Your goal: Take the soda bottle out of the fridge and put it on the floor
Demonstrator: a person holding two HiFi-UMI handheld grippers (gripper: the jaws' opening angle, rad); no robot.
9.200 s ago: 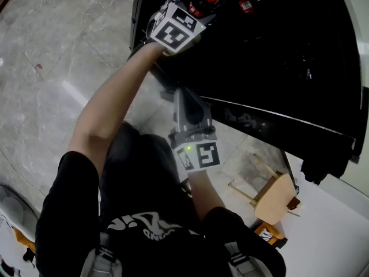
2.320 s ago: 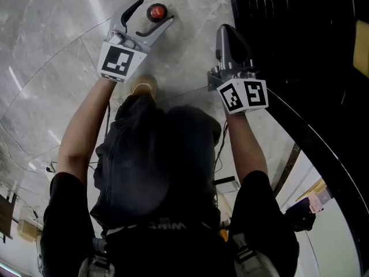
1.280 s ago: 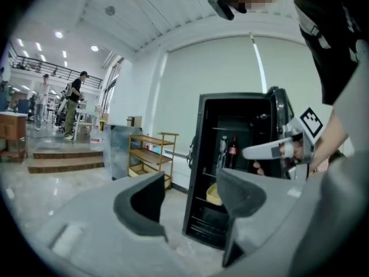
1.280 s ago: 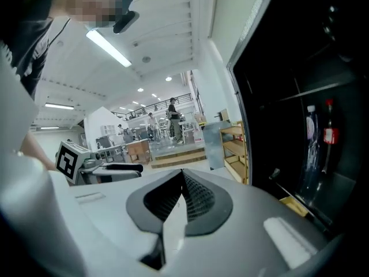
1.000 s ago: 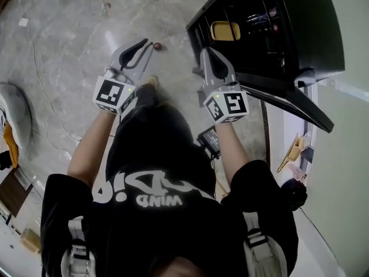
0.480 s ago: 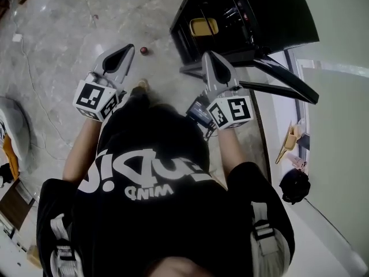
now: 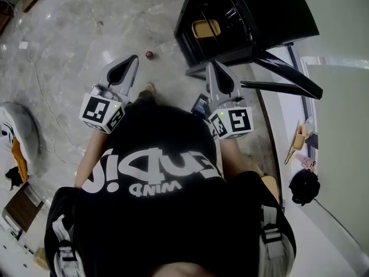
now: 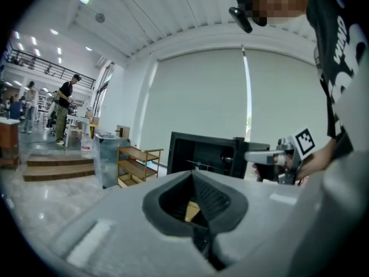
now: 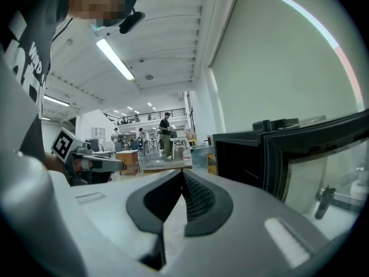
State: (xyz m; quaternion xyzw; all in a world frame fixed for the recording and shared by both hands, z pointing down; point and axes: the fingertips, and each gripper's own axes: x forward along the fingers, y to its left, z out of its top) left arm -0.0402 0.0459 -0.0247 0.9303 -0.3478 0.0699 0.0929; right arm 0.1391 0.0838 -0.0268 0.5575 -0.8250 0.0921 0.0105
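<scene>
The soda bottle (image 7: 149, 55) stands on the grey marble floor, seen from above as a small red cap, just left of the black fridge (image 7: 199, 7). The fridge door (image 7: 271, 74) hangs open. My left gripper (image 7: 134, 59) is held well above the floor, below the bottle in the head view, shut and empty. My right gripper (image 7: 214, 65) is beside it, in front of the open door, also shut with nothing held. In the left gripper view the shut jaws (image 8: 193, 175) point at the fridge (image 8: 202, 154); the right gripper view's jaws (image 9: 183, 175) are shut too.
A yellow container (image 7: 206, 27) lies inside the fridge. A cable (image 7: 40, 91) runs over the floor at the left, near a white object (image 7: 14, 131). A wooden shelf (image 8: 135, 163) stands left of the fridge. People (image 8: 63, 108) stand far off in the hall.
The left jaws, slightly apart a second ago, have closed. Both grippers have risen away from the floor and the bottle, which stays standing by the fridge.
</scene>
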